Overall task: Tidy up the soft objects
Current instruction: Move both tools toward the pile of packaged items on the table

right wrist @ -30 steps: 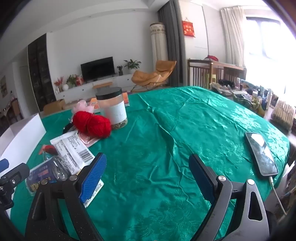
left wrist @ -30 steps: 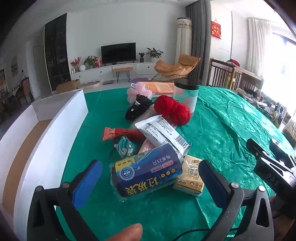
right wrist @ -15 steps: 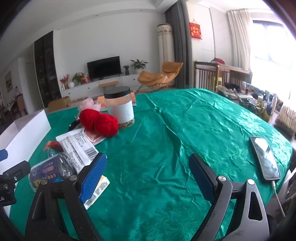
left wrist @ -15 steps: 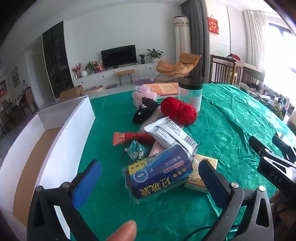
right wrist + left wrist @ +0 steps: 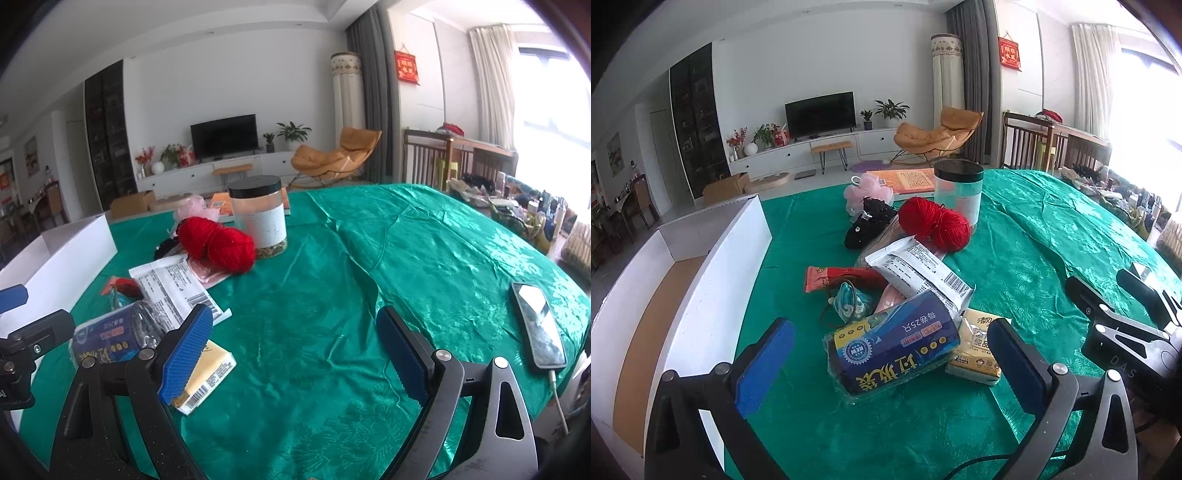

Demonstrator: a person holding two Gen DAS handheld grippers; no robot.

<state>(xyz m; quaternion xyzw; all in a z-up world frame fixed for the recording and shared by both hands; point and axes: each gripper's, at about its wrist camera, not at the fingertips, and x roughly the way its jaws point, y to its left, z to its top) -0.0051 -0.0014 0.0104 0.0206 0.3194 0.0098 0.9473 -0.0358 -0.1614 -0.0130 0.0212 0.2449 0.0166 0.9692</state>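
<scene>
A heap of small goods lies in the middle of a table under a shiny green cloth (image 5: pixel 332 295). Nearest the left gripper (image 5: pixel 890 354) is a blue roll of bags (image 5: pixel 894 350) in clear wrap, lying between its two spread blue pads but touched by neither. Just to the right of the roll lies a yellow tissue pack (image 5: pixel 975 354), and a white packet (image 5: pixel 919 273) leans over the roll from behind. Further back are a red sachet (image 5: pixel 838 277), a teal pouch (image 5: pixel 849 301), a black knitted thing (image 5: pixel 868 223), a pink puff (image 5: pixel 864 192) and two red yarn balls (image 5: pixel 934 223) touching each other. Behind the yarn stands an upright jar (image 5: pixel 958 192) with a black lid, and beyond it a flat orange book (image 5: pixel 905 181).

At the left edge of the table stands an open white box (image 5: pixel 713 266) with a brown floor. On the far right of the cloth lies a phone (image 5: pixel 537 325) with a cable plugged in.

The room behind holds a television, a low white cabinet with plants, an orange lounge chair, grey curtains and a bright window.

The right gripper (image 5: pixel 295 347) hangs low over bare cloth to the right of the heap, pads wide apart and holding nothing; its left pad overlaps the tissue pack in view. Both grippers point towards the far wall.
</scene>
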